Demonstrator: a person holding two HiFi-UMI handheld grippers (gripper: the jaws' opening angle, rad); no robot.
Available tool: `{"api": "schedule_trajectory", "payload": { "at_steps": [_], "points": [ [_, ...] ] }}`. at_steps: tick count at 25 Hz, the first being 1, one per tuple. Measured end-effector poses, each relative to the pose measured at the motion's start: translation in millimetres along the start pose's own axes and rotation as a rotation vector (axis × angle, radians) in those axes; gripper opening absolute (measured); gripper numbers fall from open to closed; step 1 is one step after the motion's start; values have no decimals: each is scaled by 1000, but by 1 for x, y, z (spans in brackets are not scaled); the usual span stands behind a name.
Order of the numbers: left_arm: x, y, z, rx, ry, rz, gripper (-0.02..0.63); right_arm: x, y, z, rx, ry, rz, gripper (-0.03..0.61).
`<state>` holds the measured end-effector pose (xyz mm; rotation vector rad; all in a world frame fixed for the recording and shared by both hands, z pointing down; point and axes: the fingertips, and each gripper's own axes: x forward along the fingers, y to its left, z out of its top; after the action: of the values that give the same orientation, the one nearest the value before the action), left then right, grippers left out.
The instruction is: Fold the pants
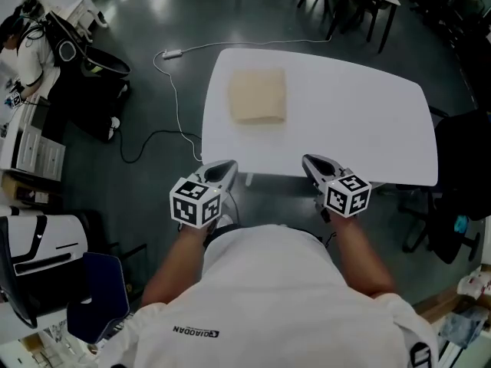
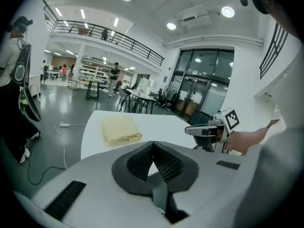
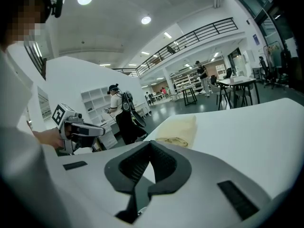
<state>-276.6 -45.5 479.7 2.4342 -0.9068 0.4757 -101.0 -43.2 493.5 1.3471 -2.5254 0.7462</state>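
left gripper [image 1: 222,167]: clenched, empty, at near edge of table [image 1: 353,113].
right gripper [image 1: 313,163]: clenched, empty, beside it.
pants [image 1: 258,95]: folded, ahead of left gripper, well apart.
step: fold looked done; best to leave the stack alone.

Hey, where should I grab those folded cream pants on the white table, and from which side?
Probably the near edge of the folded pants, coming in low from the person's side. The layers stack into a thick rounded lip there, while the rest lies flat on the table, offering the jaws little to pinch.
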Motion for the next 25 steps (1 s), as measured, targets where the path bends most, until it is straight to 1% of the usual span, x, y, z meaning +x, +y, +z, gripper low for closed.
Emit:
{"api": "schedule_trajectory", "payload": {
  "at_steps": [3, 6, 8, 12, 15, 20, 23, 25],
  "points": [
    [-16, 34, -7, 47, 45, -43, 26, 28, 22, -2, 32, -17, -53, 19],
    [-33, 76, -13, 51, 75, -60, 28, 56, 45, -1, 65, -38, -99, 18],
    [-45, 96, -16, 59, 87, -77, 26, 66, 62, -3, 92, -51, -126, 18],
    [-64, 127, -25, 109, 124, -106, 26, 86, 95, -7, 106, -63, -164, 18],
    [-67, 137, -32, 125, 143, -133, 28, 96, 110, -15, 112, -45, -171, 18],
    [-70, 146, -31, 103, 135, -163, 28, 105, 127, -28, 103, 3, -181, 18],
    [-71, 145, -30, 106, 132, -189, 28, 107, 131, -27, 105, -1, -192, 19],
    [-71, 147, -30, 115, 133, -190, 27, 107, 134, -28, 114, -7, -197, 18]
  ]
}}
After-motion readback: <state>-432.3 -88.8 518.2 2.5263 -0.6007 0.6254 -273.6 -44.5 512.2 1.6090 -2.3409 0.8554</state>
